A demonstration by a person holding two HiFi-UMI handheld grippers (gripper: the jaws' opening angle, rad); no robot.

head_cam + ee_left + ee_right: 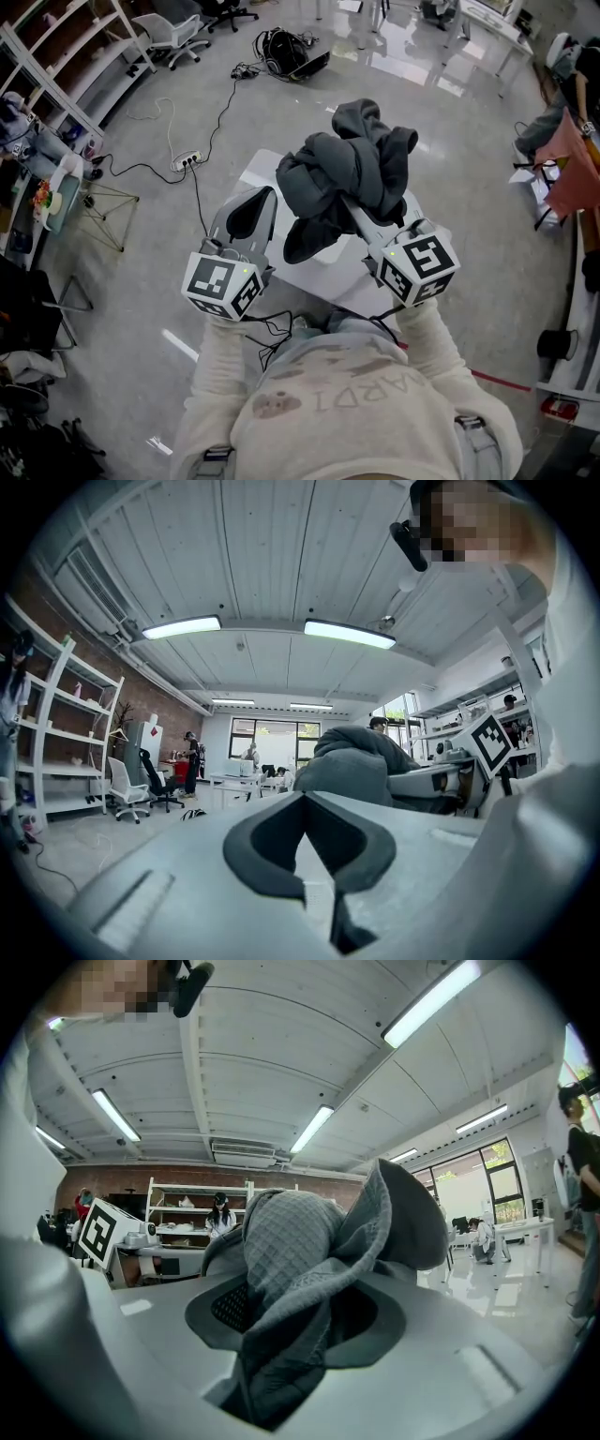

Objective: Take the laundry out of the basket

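A dark grey garment [347, 164] hangs bunched in the air in front of me, with my right gripper [351, 203] shut on it. In the right gripper view the waffle-knit cloth [291, 1232] fills the gap between the jaws of the right gripper [291, 1309] and spills over them. My left gripper [269, 194] is held level beside it, to the left, with nothing in it. Its tips meet in the left gripper view [302, 797], and the garment [352, 761] shows to its right. No basket can be made out.
A white table top [319, 267] lies below both grippers. On the grey floor there are a power strip with cables [187, 160], a wire stand [103, 211] and an office chair [173, 37]. Shelving [66, 66] lines the left side, and a pink cloth [572, 159] hangs at the right.
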